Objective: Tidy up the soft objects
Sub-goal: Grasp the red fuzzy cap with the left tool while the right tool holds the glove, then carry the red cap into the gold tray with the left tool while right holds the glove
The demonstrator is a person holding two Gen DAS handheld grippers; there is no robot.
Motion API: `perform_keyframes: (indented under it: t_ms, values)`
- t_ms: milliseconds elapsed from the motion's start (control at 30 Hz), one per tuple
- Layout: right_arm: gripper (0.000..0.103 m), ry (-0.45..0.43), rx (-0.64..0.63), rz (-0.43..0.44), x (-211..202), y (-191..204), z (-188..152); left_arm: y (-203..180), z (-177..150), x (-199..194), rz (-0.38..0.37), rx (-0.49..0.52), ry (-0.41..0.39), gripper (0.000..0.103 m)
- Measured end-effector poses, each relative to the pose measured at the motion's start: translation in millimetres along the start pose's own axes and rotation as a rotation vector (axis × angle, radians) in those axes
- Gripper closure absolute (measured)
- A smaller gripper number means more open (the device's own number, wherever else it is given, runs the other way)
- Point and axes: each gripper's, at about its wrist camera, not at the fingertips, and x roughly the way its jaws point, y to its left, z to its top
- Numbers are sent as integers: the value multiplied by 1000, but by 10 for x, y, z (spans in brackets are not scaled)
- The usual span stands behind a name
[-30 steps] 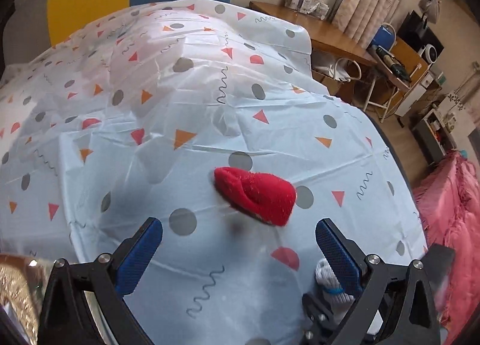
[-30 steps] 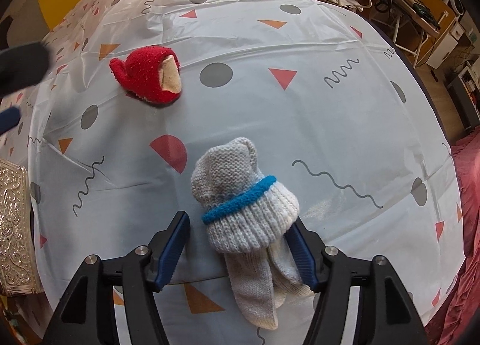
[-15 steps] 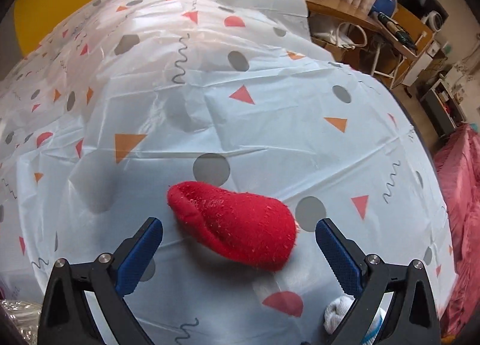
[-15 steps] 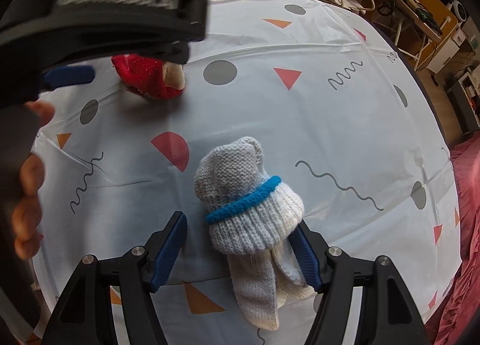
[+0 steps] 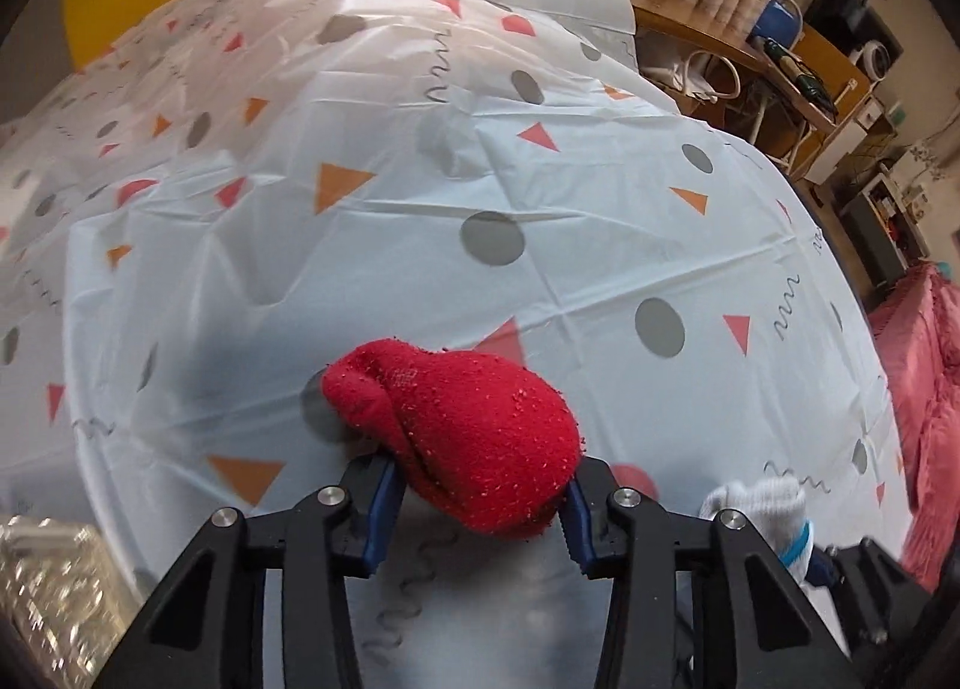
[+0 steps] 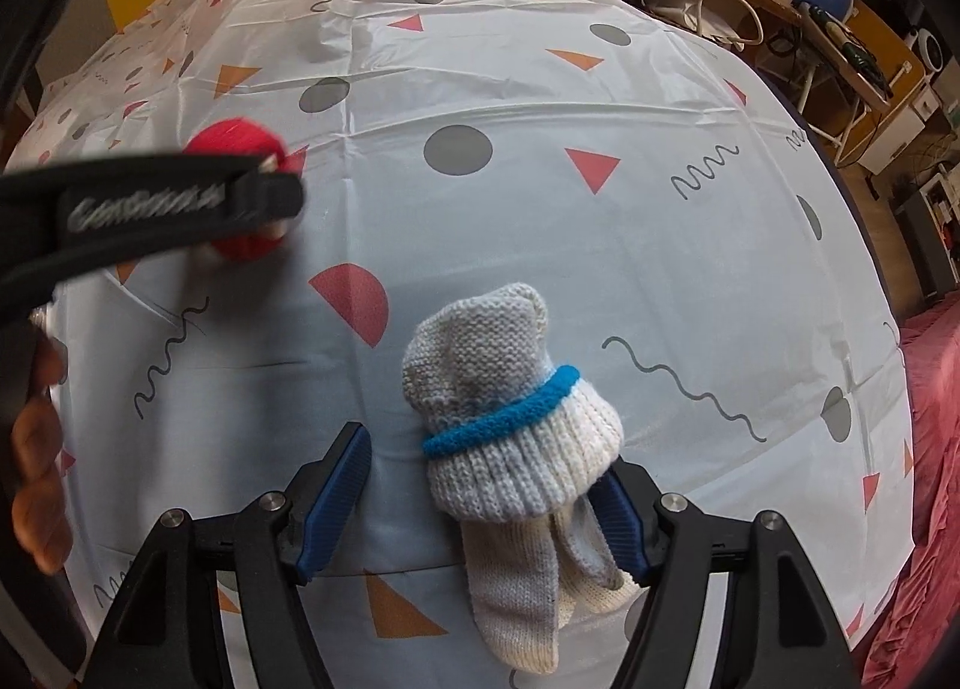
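Red sock (image 5: pixel 474 437) near end hides both blue pad tips; in right wrist view left gripper (image 6: pixel 150 203) blurred, covers sock middle. White sock (image 5: pixel 759 515) mostly blocked. Fingers (image 6: pixel 36 449) cut off at left edge.

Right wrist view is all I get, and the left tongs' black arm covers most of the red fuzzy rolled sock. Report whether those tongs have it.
Observer: In the left wrist view the left tongs have just been closing, and their blue pads press on both sides of the red fuzzy rolled sock.
Operator: Say where on the sock they bite.
Observer: At its near, fatter end. The narrower end pokes out beyond the tips.
Operator: Tell me what sits to its left.
Observer: A shiny embossed metallic thing, blurred, in the lower left corner of that view.
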Motion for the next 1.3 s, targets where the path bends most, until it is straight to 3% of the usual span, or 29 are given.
perform_keyframes:
  t_ms: [133,267,367,467,567,633,733,867,967,1033,1067,1133,1233,1300]
  values:
    - [29,-12,-9,0,9,-9,-17,23,-238,-191,49,36,-42,57]
    - [28,-20,-17,6,0,-52,-74,115,-516,-256,57,2,-55,58]
    - [28,-25,-21,11,-16,-82,-122,134,-759,-306,67,17,-97,58]
    - [28,-31,-25,8,-49,-91,-156,152,-948,-224,68,36,-84,56]
    - [28,-35,-26,5,-49,-72,-170,122,-1015,-215,107,83,-140,42]
    - [28,-36,-29,3,-55,-59,-170,182,-961,-174,112,54,-129,23]
    - [28,-39,-30,2,-42,-62,-171,250,-878,-119,109,35,-118,13]
    - [28,-38,-31,1,-42,-65,-162,218,-766,-63,121,25,-92,12]
    - [28,-39,-29,5,-42,-69,-145,192,-733,-71,122,25,-87,22]
    - [28,-41,-34,-2,-38,-62,-138,163,-734,-130,117,39,-113,56]
    - [28,-42,-34,-2,-39,-62,-135,142,-745,-160,108,53,-116,61]
    - [28,-45,-32,1,-43,-67,-141,129,-773,-209,86,62,-120,66]
    - [39,-61,-43,3,-63,-53,-134,98,-849,-340,71,83,-154,66]
    - [39,-64,-50,2,-60,-47,-130,78,-910,-475,71,101,-188,66]
